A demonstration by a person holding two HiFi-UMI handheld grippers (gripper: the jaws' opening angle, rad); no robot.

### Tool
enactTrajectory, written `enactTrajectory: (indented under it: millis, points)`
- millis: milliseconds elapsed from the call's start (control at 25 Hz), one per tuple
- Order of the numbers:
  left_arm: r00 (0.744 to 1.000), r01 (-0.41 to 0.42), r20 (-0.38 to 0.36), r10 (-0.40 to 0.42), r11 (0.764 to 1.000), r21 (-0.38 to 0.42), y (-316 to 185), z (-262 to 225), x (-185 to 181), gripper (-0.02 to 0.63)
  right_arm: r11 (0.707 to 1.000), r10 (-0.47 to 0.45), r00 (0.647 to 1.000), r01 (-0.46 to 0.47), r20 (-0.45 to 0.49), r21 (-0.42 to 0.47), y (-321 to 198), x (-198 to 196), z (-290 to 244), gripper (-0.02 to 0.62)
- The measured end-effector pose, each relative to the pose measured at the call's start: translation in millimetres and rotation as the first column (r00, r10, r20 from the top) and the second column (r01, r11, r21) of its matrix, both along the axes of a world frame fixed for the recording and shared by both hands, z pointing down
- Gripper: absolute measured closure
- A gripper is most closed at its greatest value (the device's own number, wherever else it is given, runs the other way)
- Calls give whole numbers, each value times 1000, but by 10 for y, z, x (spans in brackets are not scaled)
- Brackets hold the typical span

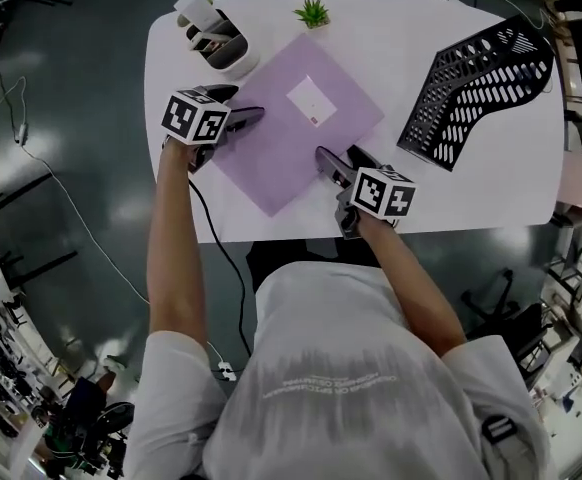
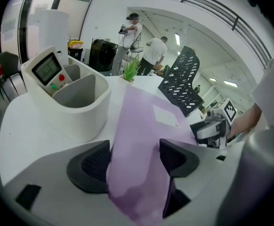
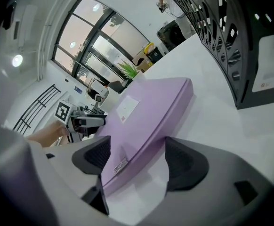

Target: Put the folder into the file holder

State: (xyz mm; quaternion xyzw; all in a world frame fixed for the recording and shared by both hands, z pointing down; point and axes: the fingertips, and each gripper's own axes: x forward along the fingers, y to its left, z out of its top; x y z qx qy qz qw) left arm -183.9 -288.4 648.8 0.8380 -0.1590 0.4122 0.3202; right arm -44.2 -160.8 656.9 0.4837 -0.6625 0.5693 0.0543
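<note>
A purple folder (image 1: 271,158) lay flat on a white table (image 1: 391,28). The left gripper (image 1: 243,118) stood at its 9 o'clock corner, jaws spread with that corner between them. The right gripper (image 1: 331,160) stood at 5 o'clock, jaws also spread, straddling the edge. The black file holder (image 1: 471,88) stood at 3 o'clock, apart from the folder. A white desk organiser (image 1: 216,43) sat at 11 and a small plant (image 1: 312,12) at 12.

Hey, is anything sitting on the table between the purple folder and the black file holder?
Nothing visible. Only bare white table lies between the purple folder and the black file holder; the plant stands off that path.
</note>
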Motion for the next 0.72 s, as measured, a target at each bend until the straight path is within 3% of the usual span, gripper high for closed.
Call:
enactTrajectory:
  millis: [520, 640, 720]
  points:
    - [974, 228, -5, -228, 974, -15, 391, -7, -237, 262, 997, -77, 997, 77, -24, 31, -19, 20, 27, 229]
    - [949, 308, -49, -311, 949, -71, 509, -44, -258, 262, 997, -63, 998, 63, -22, 41, -45, 57, 18, 229]
    - [916, 371, -101, -389, 915, -160, 595, -75, -286, 262, 997, -54, 998, 56, -32, 44, -69, 113, 24, 236]
